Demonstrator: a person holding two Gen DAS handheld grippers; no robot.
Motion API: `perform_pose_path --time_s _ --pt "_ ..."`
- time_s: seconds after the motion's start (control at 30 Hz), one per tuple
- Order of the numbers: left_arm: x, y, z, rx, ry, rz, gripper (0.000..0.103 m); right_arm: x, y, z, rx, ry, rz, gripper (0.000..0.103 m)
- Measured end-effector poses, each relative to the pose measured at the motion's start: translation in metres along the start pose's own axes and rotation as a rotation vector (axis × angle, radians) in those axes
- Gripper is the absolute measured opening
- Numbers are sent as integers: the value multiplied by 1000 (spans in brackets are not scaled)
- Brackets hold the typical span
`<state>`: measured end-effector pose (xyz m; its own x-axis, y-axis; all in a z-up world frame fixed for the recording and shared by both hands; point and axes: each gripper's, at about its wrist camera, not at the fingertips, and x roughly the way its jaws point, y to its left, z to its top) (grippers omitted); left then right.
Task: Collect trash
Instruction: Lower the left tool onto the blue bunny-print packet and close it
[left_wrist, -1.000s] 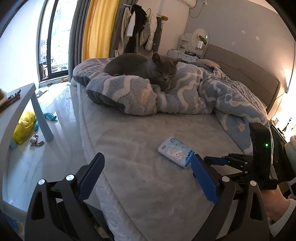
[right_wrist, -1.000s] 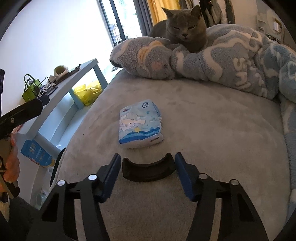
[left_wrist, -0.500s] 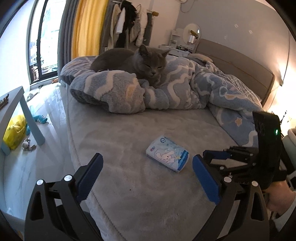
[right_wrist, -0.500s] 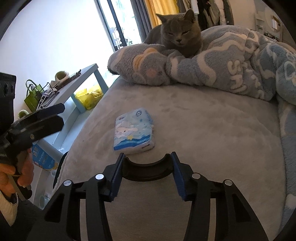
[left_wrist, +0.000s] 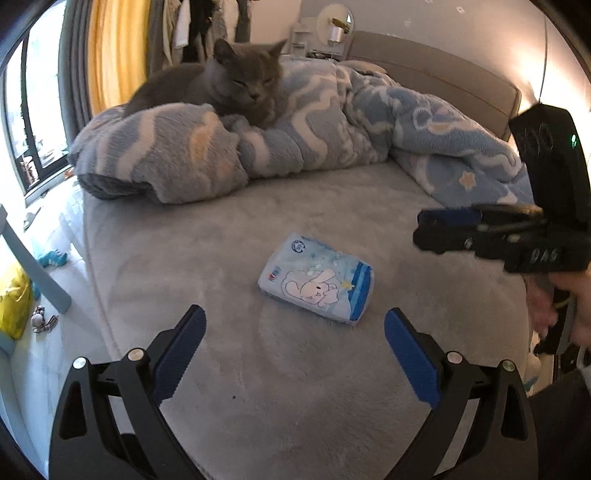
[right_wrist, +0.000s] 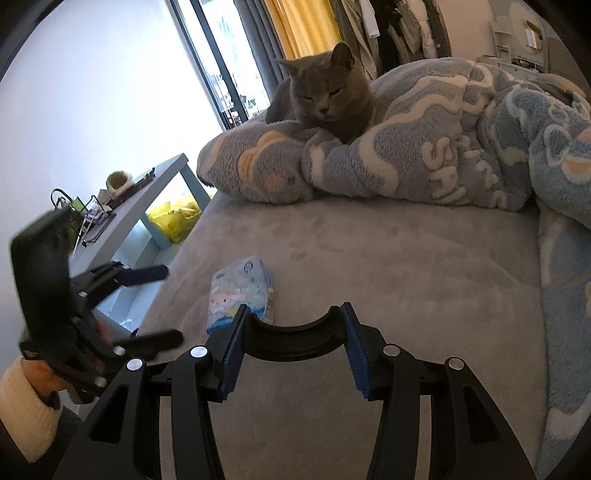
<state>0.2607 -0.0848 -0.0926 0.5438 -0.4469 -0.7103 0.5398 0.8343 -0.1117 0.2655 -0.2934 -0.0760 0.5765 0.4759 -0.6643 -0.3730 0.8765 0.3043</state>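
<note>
A light blue tissue pack (left_wrist: 317, 282) with a white cartoon rabbit lies flat on the grey bed sheet (left_wrist: 229, 369). My left gripper (left_wrist: 293, 325) is open and empty, its blue pads just short of the pack on either side. In the right wrist view the pack (right_wrist: 240, 291) lies just past and left of my right gripper (right_wrist: 293, 321), which is shut on a black curved piece (right_wrist: 293, 334). The right gripper also shows in the left wrist view (left_wrist: 480, 236), hovering to the right of the pack. The left gripper shows in the right wrist view (right_wrist: 155, 302), at the bed's left edge.
A grey cat (left_wrist: 240, 81) rests on a bunched blue fleece blanket (left_wrist: 332, 133) at the back of the bed. Left of the bed stand a pale blue side table (right_wrist: 147, 199) and a yellow bag (right_wrist: 173, 218) on the floor.
My left gripper has moved forward over the bed toward the tissue pack. My right gripper has shifted right and back, so the pack now sits to its left.
</note>
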Motion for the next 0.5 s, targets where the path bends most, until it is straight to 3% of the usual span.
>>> perform_pose_path --time_s 0.2,0.5 --pt "15 1 6 29 7 -55 99 2 -13 7 4 3 -9 50" --pt "39 -4 14 84 60 -67 99 6 -33 12 26 9 -14 50"
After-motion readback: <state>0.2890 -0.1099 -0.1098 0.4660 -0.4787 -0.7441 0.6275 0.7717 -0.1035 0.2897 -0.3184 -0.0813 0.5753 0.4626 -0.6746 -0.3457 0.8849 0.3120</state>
